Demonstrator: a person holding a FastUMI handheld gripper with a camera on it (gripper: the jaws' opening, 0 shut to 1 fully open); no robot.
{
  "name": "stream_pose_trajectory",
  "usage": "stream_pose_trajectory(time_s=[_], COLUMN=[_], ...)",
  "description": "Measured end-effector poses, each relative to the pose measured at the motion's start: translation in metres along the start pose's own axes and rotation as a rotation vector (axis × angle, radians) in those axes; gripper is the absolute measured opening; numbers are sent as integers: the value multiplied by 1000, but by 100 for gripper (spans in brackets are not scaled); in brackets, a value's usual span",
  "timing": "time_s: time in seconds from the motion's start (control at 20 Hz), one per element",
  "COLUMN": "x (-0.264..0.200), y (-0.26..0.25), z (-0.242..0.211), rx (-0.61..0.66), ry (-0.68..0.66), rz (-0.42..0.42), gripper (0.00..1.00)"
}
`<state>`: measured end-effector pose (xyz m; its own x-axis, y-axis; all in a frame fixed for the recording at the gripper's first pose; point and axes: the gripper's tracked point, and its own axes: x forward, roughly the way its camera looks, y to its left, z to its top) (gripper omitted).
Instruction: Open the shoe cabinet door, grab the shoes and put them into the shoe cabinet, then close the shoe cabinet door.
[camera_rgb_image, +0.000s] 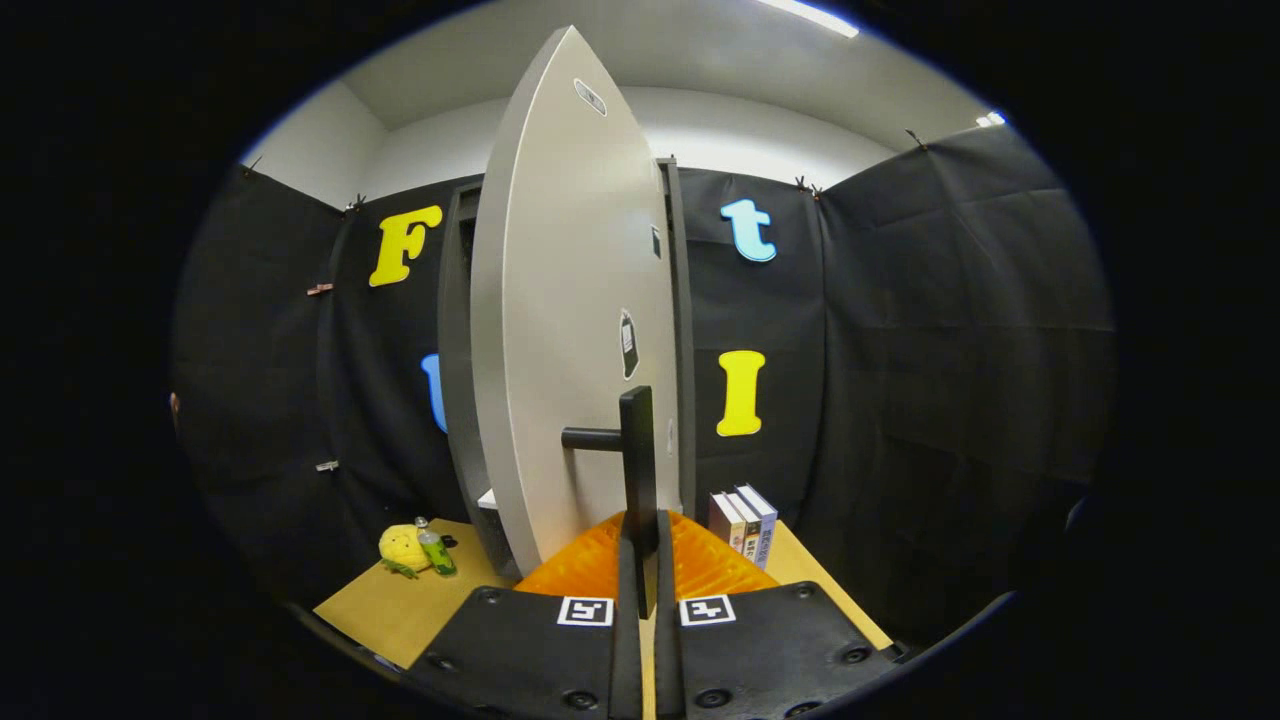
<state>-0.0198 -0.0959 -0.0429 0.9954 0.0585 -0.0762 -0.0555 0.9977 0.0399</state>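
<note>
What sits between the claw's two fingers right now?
In the gripper view, the black vertical bar handle of the grey cabinet door stands between the fingers of the claw, which close on it.

Gripper (640, 570): level, pointing forward, both fingers (625, 560) drawn nearly together, clamped upon the upright door handle (637, 460) between them.

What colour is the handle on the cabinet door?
Black: the handle is a dark vertical bar on the pale grey cabinet door, clamped in the claw, clearest in the gripper view.
</note>
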Motion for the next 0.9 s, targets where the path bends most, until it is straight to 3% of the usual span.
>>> stream_pose_trajectory(time_s=[0.45, 0.55, 0.9], x=[-17, -25, -63], y=[-74, -70, -98], z=[9, 14, 25], rx=[61, 133, 145], ry=[-24, -45, -89], rz=[-107, -76, -190], gripper=[5, 7, 6])
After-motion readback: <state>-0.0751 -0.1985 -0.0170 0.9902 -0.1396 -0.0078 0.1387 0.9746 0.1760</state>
